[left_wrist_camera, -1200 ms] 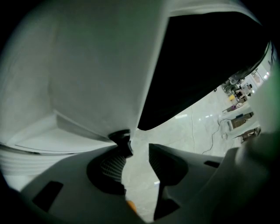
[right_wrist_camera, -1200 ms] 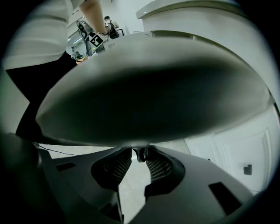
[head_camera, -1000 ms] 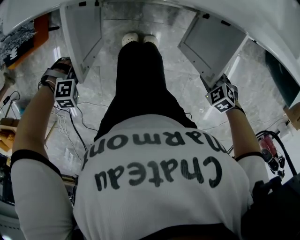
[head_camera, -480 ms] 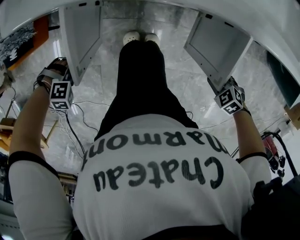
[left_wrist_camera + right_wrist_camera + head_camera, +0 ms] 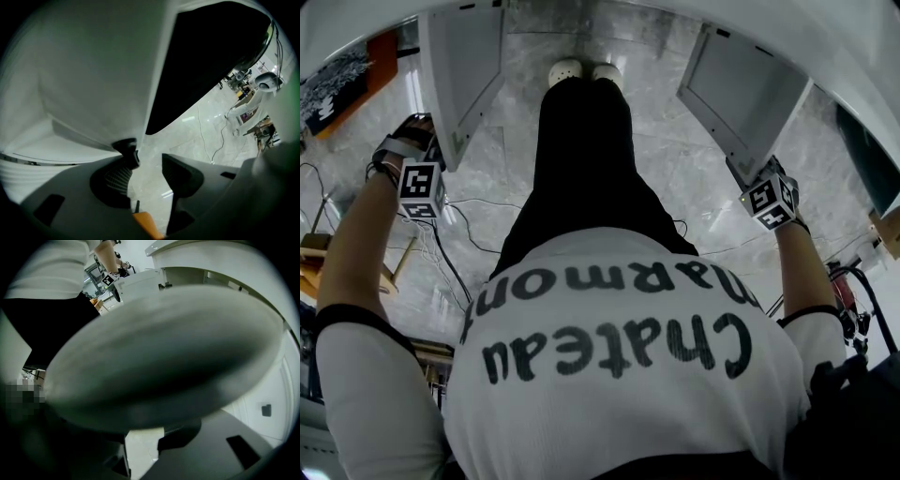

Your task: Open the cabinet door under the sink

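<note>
At the left of the head view, the left gripper [image 5: 422, 183] points down just beside the lower outer corner of the left cabinet door [image 5: 467, 70]. That door stands swung open over the marble floor [image 5: 675, 159], where loose cables [image 5: 450, 239] trail. The gripper's jaws have just been opening and stand apart with only floor between them. The door's white edge is close against one jaw tip; contact cannot be read. Between the two doors are the person's black trousers [image 5: 581, 159] and white shoes [image 5: 581, 73]. To the right, the right cabinet door [image 5: 741, 94] also stands open, with the right gripper [image 5: 769, 199] at its lower corner. Its jaws have just been opening too, and floor shows in the gap. The door's blurred edge crosses in front of their tips and hides them.
</note>
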`<state>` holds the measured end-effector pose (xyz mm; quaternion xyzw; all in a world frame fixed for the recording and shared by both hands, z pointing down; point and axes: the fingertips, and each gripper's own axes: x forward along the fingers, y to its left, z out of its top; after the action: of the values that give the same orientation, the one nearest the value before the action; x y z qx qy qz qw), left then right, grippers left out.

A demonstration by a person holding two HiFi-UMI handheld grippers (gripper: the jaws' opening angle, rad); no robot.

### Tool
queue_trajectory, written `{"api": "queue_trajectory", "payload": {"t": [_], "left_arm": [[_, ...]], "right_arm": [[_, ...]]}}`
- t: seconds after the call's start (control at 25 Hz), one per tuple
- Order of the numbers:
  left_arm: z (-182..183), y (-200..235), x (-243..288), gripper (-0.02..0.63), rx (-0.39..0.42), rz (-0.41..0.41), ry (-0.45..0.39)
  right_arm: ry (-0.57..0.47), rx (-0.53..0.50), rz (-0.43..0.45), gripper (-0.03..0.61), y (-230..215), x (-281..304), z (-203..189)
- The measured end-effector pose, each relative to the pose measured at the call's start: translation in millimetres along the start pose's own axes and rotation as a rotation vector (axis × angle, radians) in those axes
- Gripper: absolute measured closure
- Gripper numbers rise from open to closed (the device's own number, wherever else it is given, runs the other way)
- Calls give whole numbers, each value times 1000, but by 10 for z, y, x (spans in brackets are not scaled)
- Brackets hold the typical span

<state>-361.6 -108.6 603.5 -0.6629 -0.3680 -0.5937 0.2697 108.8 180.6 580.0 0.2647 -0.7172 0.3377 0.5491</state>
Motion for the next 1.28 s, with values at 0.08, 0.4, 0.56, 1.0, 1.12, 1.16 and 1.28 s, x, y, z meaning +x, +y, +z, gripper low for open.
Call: {"api": "queue_trajectory", "payload": {"t": [0.08, 0.4, 0.56, 1.0, 1.12, 1.16, 1.28], "left_arm": [[-7, -10, 1, 437, 16, -4, 4], [-34, 6, 9, 437, 58, -13, 7], [-43, -29, 29, 437, 35, -23, 5], [-18, 10, 60, 437, 3, -11, 12], [3, 22, 42, 437, 16, -15, 11], [19, 25, 36, 437, 11, -20, 9], [8, -21, 57, 395, -23, -48, 22]], "right_arm": [[15, -6, 3, 451, -2, -22, -52], [93, -54, 46, 442, -52, -68, -224], [93, -55, 50, 442, -62, -44, -209], [108, 17, 100, 439, -90, -69, -262], [109, 49, 103, 429, -101, -74, -267], [113, 47, 102, 423, -100, -75, -261], [142, -4, 105, 420, -84, -74, -241]]}}
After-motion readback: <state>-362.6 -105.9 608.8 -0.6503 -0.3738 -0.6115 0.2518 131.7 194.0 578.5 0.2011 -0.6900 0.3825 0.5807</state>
